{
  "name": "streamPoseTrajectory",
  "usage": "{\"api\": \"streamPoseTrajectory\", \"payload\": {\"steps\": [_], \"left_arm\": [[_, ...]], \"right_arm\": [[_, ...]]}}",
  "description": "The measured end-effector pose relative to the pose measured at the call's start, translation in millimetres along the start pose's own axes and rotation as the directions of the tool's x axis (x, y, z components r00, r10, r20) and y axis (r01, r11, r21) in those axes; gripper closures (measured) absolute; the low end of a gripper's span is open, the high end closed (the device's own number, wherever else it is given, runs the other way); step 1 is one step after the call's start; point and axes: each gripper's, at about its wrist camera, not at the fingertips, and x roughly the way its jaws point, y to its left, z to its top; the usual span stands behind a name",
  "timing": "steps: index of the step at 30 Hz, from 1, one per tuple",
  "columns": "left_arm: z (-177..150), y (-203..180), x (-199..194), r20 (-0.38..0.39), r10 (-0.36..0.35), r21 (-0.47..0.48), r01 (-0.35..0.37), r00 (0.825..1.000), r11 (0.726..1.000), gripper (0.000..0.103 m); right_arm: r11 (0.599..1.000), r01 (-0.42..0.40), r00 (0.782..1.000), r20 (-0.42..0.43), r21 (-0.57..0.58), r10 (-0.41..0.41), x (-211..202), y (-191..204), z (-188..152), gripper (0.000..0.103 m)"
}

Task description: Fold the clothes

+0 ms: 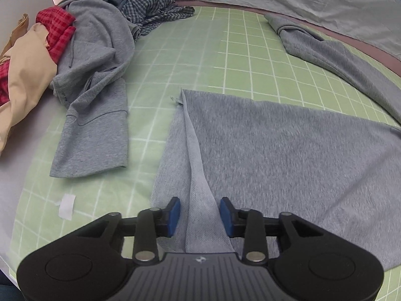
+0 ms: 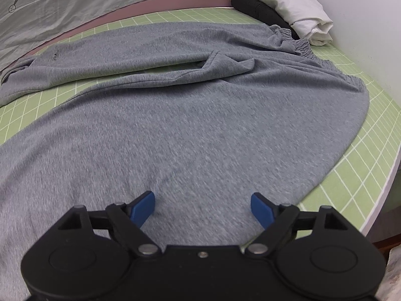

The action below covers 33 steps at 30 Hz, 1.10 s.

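Grey knit sweatpants [image 2: 195,125]: spread flat on the green grid-lined cutting mat [image 1: 200,57] covering the desk. Left gripper [image 1: 200,215]: jaws parted, straddling a raised fold at the leg hem. Right gripper [image 2: 202,209]: jaws wide apart above the fabric. Heap of unfolded clothes [image 1: 82,40]: mat's far left.

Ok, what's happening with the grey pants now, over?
Left hand-held gripper open, astride raised fold. Right hand-held gripper open, empty. Grey pants spread flat, unfolded. Grey hoodie heaped nearby.
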Motion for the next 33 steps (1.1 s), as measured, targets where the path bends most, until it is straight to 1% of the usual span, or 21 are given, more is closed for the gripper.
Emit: {"api": "streamPoseTrajectory", "payload": {"steps": [1, 4, 7, 9, 10, 11, 13, 15, 16, 17, 18, 20, 22, 24, 27, 29, 31, 32, 33], "left_arm": [[0, 6, -1, 0.0, -0.001, -0.014, 0.001, 1.0, 1.0, 0.099], [-2, 26, -4, 0.01, -0.03, -0.063, 0.03, 1.0, 0.998, 0.101], [-3, 45, -11, 0.025, 0.007, -0.119, -0.004, 1.0, 0.993, 0.1], [-4, 61, -16, 0.04, 0.025, -0.19, -0.017, 0.999, 0.982, 0.099], [-4, 69, -19, 0.043, 0.053, -0.224, -0.042, 0.998, 0.974, 0.097], [-5, 76, -21, 0.042, 0.077, -0.254, -0.064, 0.996, 0.965, 0.096], [-7, 92, -26, 0.037, 0.08, -0.327, -0.063, 0.996, 0.943, 0.093], [-9, 98, -30, 0.035, 0.032, -0.372, -0.017, 0.999, 0.928, 0.078], [-10, 99, -32, 0.036, 0.002, -0.388, 0.012, 0.999, 0.922, 0.073], [-11, 97, -33, 0.034, -0.021, -0.39, 0.033, 0.999, 0.92, 0.062], [-12, 90, -32, 0.029, -0.033, -0.376, 0.041, 0.999, 0.926, 0.051], [-12, 77, -32, 0.017, -0.057, -0.349, 0.059, 0.998, 0.935, 0.043], [-14, 67, -29, -0.002, -0.071, -0.331, 0.066, 0.997, 0.941, 0.04], [-16, 58, -24, -0.025, -0.081, -0.317, 0.069, 0.996, 0.946, 0.033], [-18, 46, -18, -0.06, -0.088, -0.293, 0.067, 0.994, 0.954, 0.033], [-20, 43, -15, -0.081, -0.069, -0.27, 0.044, 0.994, 0.962, 0.033], [-24, 44, -15, -0.085, -0.056, -0.263, 0.032, 0.995, 0.964, 0.037], [-26, 45, -16, -0.084, -0.051, -0.262, 0.027, 0.995, 0.965, 0.048], [-27, 47, -17, -0.08, -0.047, -0.262, 0.024, 0.996, 0.965, 0.068]], "right_arm": [[1.0, 0.0, 1.0, 0.0, 0.001, 0.0, 0, -1, -1, 0.017], [1.0, 0.001, 1.0, 0.002, 0.009, -0.001, -1, -2, -5, 0.014], [1.0, -0.001, 1.0, 0.003, 0.019, 0.001, -2, -4, -5, 0.014], [1.0, 0.0, 1.0, 0.003, 0.019, 0.0, -2, -4, -5, 0.014], [1.0, 0.001, 1.0, 0.004, 0.019, -0.001, -2, -4, -5, 0.014], [1.0, 0.002, 1.0, 0.005, 0.02, -0.002, -2, -4, -5, 0.014], [1.0, 0.002, 1.0, 0.006, 0.025, -0.002, -2, -5, -5, 0.014], [1.0, 0.002, 1.0, 0.007, 0.03, -0.002, -2, -5, -6, 0.013], [0.999, 0.001, 1.0, 0.008, 0.032, -0.002, -1, -5, -6, 0.013], [0.999, 0.001, 1.0, 0.008, 0.032, -0.001, -1, -5, -5, 0.013], [0.999, 0.002, 1.0, 0.009, 0.032, -0.002, -1, -5, -5, 0.013], [0.999, 0.001, 1.0, 0.01, 0.035, -0.001, -1, -4, -6, 0.012], [0.999, -0.003, 1.0, 0.009, 0.036, 0.002, -1, -3, -6, 0.012], [1.0, -0.005, 1.0, 0.011, 0.029, 0.004, -2, -2, -6, 0.012], [1.0, -0.009, 1.0, 0.014, 0.022, 0.009, -2, -2, -7, 0.012], [1.0, -0.014, 1.0, 0.014, 0.023, 0.014, -2, -2, -7, 0.012], [0.999, -0.016, 1.0, 0.015, 0.029, 0.016, -2, -3, -8, 0.011], [0.999, -0.018, 1.0, 0.015, 0.032, 0.017, -2, -3, -8, 0.01], [0.999, -0.019, 1.0, 0.015, 0.035, 0.018, -1, -4, -9, 0.009]]}}
